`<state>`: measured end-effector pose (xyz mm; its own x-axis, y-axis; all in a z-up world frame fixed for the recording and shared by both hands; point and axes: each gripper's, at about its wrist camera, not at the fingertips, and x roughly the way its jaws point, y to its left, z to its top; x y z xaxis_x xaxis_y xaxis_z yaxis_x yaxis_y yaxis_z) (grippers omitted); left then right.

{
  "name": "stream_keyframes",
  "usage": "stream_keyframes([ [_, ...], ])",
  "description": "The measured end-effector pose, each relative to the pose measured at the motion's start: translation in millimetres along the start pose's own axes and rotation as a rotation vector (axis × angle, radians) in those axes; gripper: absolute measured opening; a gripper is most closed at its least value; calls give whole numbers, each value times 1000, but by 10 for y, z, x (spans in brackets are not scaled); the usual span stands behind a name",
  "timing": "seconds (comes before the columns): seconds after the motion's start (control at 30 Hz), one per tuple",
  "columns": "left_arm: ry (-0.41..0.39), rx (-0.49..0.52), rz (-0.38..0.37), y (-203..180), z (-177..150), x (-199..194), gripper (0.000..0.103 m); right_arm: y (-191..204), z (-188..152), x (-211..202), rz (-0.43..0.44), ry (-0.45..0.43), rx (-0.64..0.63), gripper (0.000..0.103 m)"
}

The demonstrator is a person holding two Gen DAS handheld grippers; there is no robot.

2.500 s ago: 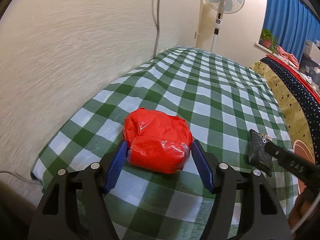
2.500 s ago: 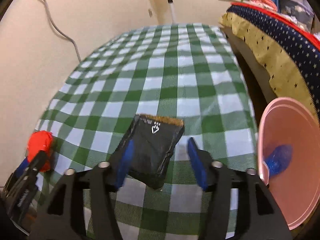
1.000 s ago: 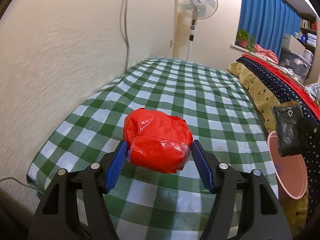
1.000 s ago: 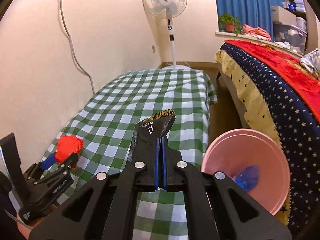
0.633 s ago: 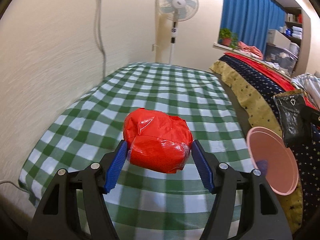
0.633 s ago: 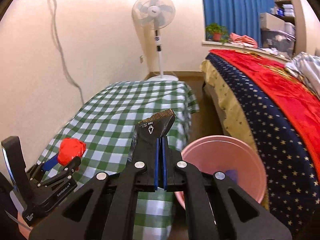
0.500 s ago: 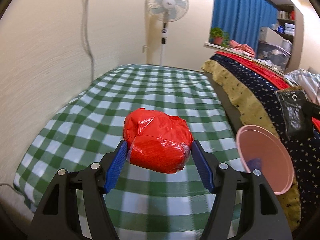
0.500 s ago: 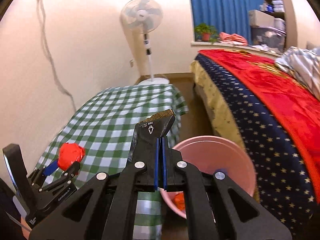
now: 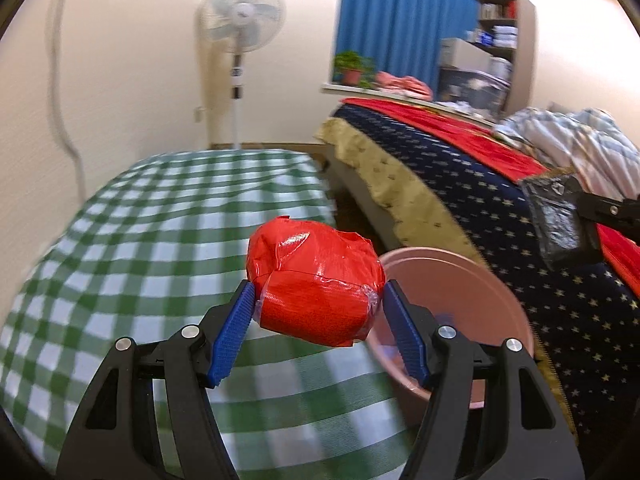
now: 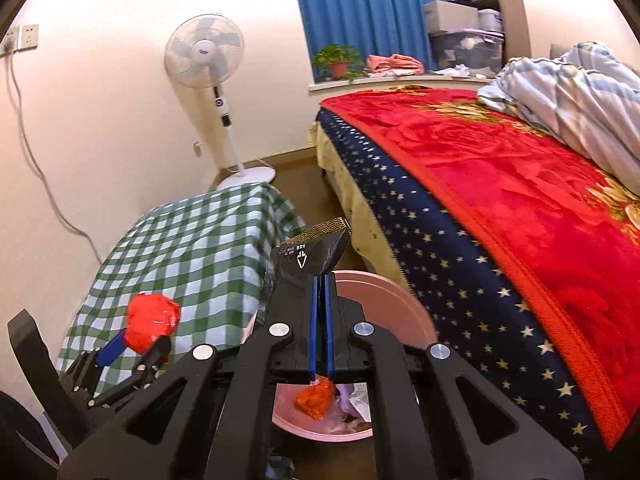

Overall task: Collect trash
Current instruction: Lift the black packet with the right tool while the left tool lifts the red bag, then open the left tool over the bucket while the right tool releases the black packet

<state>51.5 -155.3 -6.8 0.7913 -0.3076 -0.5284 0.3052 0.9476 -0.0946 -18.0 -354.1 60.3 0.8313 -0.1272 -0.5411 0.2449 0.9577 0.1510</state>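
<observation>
A bed (image 10: 500, 208) with a plush red blanket over a navy star-print cover fills the right side of a cream-walled room, with blue curtains (image 10: 360, 12) behind it. A bench (image 9: 168, 232) under a green-and-white checked cloth stands along the left wall, a white pedestal fan (image 10: 208, 60) beyond it. On the floor between bench and bed sits a round pink plastic bin (image 10: 392, 304), holding what looks like orange and pale scraps. The left gripper (image 9: 316, 304) pinches a crinkled, glossy red wad (image 9: 316, 280) above the bench edge. The right gripper (image 10: 320, 312), pressed together, clamps a flat black foil packet (image 10: 304, 264) above the bin.
</observation>
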Motion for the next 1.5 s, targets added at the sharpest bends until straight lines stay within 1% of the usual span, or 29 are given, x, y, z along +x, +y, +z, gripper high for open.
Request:
stream_keyframes([
  [0.2, 15, 63, -85, -321, -5, 189, 64, -144, 4, 44, -44, 10, 22, 4],
  [0.4, 40, 82, -124, -490, -21, 371, 64, -248, 0, 146, -71, 29, 39, 4],
  [0.83, 79, 103, -174, -620, -52, 549, 65, -296, -14, 320, -90, 60, 55, 4],
  [0.87, 82, 104, -178, -631, -48, 561, 65, -297, -13, 323, -91, 61, 55, 8],
  [0.9, 84, 104, -178, -629, -48, 566, 66, -298, -17, 324, -94, 62, 57, 8],
  [0.97, 89, 96, -175, -616, -47, 574, 73, -321, -15, 333, -100, 66, 69, 14],
  [1.0, 88, 90, -174, -601, -45, 570, 74, -333, -18, 337, -99, 68, 73, 16],
  [1.07, 87, 78, -172, -577, -41, 567, 75, -340, -21, 332, -106, 67, 79, 32],
  [1.13, 82, 75, -168, -574, -24, 558, 75, -339, -19, 313, -109, 59, 82, 39],
  [1.33, 56, 84, -131, -466, 19, 428, 75, -328, -22, 249, -107, 47, 88, 43],
  [1.4, 45, 79, -113, -391, 43, 359, 76, -293, -25, 204, -102, 38, 76, 48],
  [1.47, 35, 69, -97, -318, 59, 286, 79, -256, -27, 149, -91, 27, 66, 56],
  [1.5, 32, 65, -92, -288, 73, 257, 79, -233, -27, 112, -85, 19, 60, 58],
])
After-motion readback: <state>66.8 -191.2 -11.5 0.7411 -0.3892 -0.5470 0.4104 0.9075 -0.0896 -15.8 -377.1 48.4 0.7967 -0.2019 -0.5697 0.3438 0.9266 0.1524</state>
